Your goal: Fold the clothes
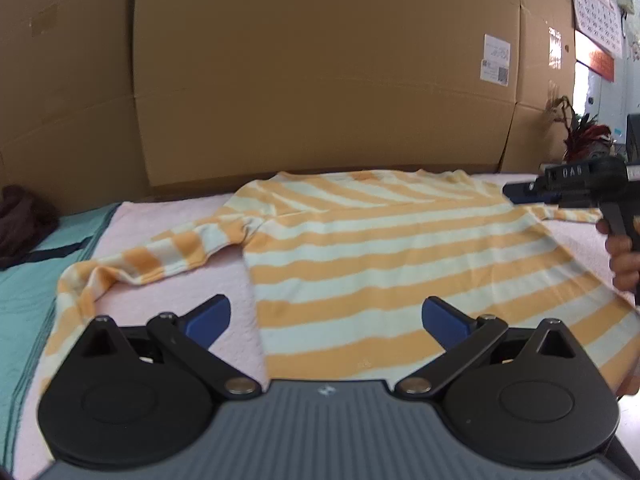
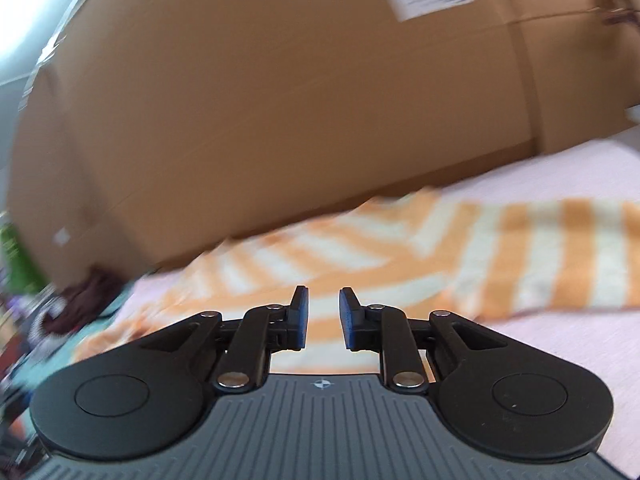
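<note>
An orange-and-white striped long-sleeved shirt (image 1: 360, 256) lies spread flat on a pink cover (image 1: 176, 216), neckline toward the cardboard. Its left sleeve (image 1: 132, 264) bends down toward the near left. My left gripper (image 1: 326, 318) hovers over the shirt's hem, wide open, with nothing between its blue pads. My right gripper (image 1: 516, 194), held by a hand (image 1: 624, 256), floats above the shirt's right shoulder. In the blurred right wrist view, the right gripper (image 2: 323, 312) shows a narrow gap with nothing in it above the striped shirt (image 2: 400, 248).
Tall cardboard boxes (image 1: 320, 80) wall off the far side. A teal sheet (image 1: 24, 304) and a dark garment (image 1: 20, 220) lie to the left. A potted plant (image 1: 584, 136) and a wall calendar (image 1: 596, 4) are at the far right.
</note>
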`<state>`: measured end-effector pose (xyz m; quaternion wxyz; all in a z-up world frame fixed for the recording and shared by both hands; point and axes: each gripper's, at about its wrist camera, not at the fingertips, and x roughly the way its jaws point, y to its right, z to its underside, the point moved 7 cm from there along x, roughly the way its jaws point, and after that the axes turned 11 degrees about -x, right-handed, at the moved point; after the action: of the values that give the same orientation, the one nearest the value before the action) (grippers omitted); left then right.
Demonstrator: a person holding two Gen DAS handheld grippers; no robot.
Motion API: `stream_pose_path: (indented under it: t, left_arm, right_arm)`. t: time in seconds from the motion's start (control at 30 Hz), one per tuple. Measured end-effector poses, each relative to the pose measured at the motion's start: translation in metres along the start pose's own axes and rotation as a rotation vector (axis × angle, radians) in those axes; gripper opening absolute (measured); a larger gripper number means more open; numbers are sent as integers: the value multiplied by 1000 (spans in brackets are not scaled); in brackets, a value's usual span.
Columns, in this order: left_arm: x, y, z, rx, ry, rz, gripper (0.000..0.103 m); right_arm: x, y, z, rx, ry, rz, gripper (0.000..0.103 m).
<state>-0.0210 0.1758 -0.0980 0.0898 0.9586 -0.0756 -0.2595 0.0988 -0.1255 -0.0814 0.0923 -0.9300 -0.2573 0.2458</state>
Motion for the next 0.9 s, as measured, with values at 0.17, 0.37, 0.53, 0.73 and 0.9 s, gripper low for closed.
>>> stream_pose_path:
  t: [0.17,0.37,0.53,0.73,0.9]
  left_arm:
    - [9,4,18,5,-68,27,90]
    - [-19,12,50,123,-96,-7,101]
    - [-39,36,48,140,-37,75,97]
    - [-34,29,66,94,-121,77,93]
    - [-51,30,68,94,-112,83,86]
  right_arm:
    - [-16,-8,40,-7,-137,12,19]
    - [-95,21,65,-22,-120,164,16]
    - [-113,6,76,-13,-70,96,16]
    - [-113,2,94,89,-81,-41,15]
    - [-119,-1,95,123,-56,-83,11]
